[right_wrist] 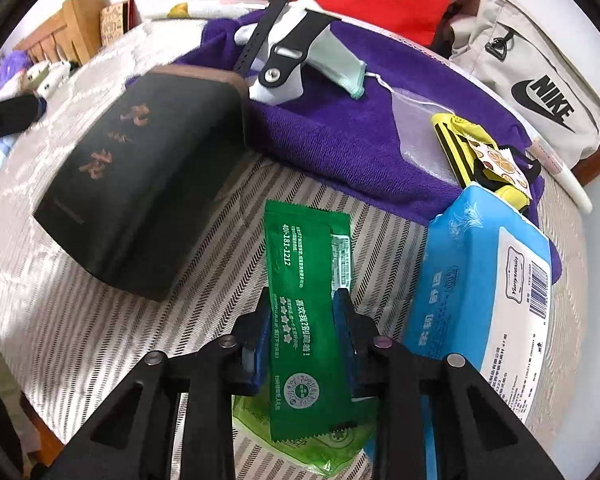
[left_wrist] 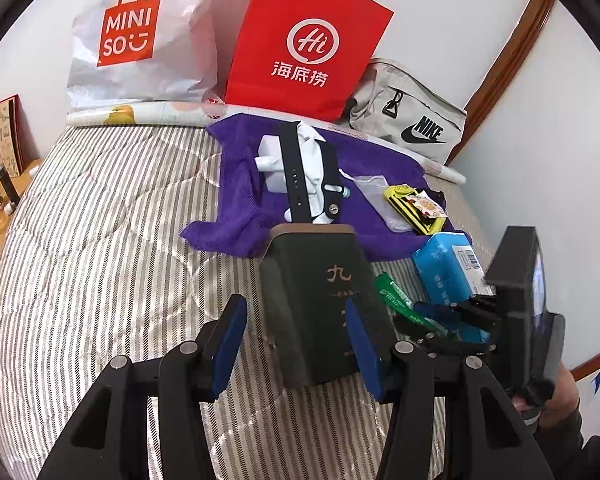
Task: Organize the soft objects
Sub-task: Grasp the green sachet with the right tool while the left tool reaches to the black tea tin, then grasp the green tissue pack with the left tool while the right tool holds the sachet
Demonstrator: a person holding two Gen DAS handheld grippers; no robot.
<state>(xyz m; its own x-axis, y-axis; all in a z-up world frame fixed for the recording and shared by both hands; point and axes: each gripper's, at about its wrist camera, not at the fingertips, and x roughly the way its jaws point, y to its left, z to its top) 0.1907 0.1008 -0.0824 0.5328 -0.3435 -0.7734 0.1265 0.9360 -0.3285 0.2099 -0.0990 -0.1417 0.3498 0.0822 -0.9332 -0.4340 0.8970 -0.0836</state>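
Bedding, a striped quilt (right_wrist: 100, 340), is carrying everything. Left tongs (left_wrist: 296, 344) are standing apart, straddling nothing, the dark box (left_wrist: 320, 304) just beyond. Right tongs (right_wrist: 302, 336) are clamping the green sachet (right_wrist: 306, 280); next, probably, lifting it toward the purple towel (right_wrist: 340, 128) ahead.

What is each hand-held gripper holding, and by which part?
Right hand-held gripper: green sachet, pinched across its width near the middle. Left hand-held gripper: nothing, open beside the dark box.
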